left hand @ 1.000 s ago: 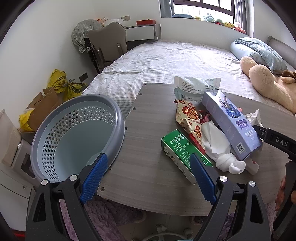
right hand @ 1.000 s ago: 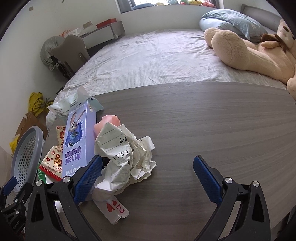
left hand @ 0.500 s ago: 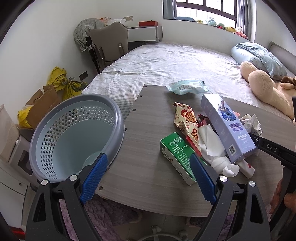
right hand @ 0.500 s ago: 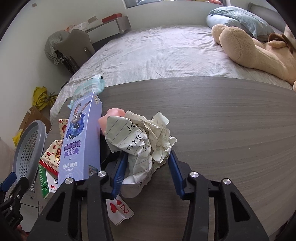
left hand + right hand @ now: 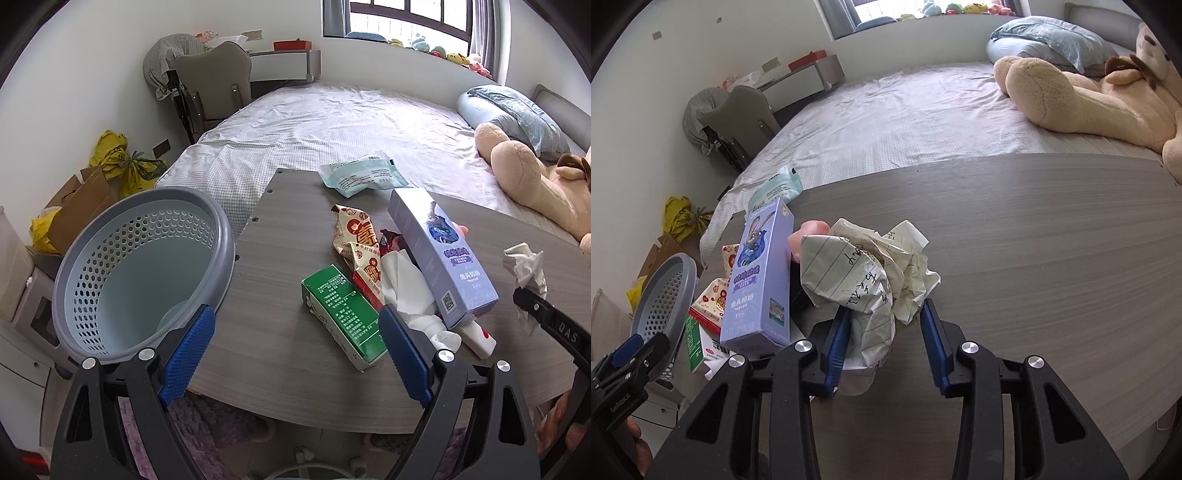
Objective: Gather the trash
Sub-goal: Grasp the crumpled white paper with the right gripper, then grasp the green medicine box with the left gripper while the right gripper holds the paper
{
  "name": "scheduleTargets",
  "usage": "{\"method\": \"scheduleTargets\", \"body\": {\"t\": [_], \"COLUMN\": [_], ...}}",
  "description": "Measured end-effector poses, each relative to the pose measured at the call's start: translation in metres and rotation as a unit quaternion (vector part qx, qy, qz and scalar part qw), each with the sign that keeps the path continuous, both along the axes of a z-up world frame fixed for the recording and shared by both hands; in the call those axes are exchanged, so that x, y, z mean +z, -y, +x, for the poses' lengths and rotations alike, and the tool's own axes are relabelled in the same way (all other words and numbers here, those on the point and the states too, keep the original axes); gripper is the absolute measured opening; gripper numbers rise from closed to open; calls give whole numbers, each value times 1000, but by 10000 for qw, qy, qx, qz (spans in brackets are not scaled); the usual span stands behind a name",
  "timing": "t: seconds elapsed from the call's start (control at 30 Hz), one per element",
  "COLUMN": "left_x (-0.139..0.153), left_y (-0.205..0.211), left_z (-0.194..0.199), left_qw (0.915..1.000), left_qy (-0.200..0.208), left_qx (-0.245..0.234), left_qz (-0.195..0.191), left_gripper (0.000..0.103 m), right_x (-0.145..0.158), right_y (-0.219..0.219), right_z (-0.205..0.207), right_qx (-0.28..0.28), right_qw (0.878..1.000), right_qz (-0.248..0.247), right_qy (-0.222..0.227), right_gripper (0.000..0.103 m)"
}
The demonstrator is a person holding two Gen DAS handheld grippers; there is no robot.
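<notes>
Now the right hand-held gripper [image 5: 884, 334], earlier wide open, grips the crumpled paper [image 5: 864, 273]; the left hand-held gripper [image 5: 295, 354] stays open.

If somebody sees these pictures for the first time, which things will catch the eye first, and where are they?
First comes the crumpled lined paper, pinched between the fingers of the right gripper above the grey table. Next is the heap of wrappers and boxes on the table, with the tall purple box and the green carton. At the table's left edge stands the blue-grey basket, near the open left gripper.
</notes>
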State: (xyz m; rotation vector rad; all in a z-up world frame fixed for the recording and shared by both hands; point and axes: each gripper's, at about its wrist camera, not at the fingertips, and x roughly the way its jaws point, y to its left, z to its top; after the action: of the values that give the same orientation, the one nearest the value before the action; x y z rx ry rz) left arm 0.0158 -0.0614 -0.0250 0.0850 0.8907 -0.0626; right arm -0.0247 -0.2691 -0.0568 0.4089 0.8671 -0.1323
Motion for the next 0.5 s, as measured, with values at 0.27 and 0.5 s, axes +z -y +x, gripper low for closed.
{"method": "scheduleTargets", "body": {"t": [0.27, 0.5], "left_x": [-14, -28], "left_y": [19, 17], "left_z": [10, 14], "left_qw": [9997, 9992], "left_qy": [-215, -380], "left_qx": [-132, -77], "left_qz": [-59, 114], "left_gripper": [86, 86], "right_x": [-11, -12], "right_y": [3, 8], "right_z": [-22, -30], "right_qx": [-67, -165], "right_qw": [9997, 9993], "right_qz": [224, 325], "right_qy": [-122, -114], "right_gripper": [37, 37]}}
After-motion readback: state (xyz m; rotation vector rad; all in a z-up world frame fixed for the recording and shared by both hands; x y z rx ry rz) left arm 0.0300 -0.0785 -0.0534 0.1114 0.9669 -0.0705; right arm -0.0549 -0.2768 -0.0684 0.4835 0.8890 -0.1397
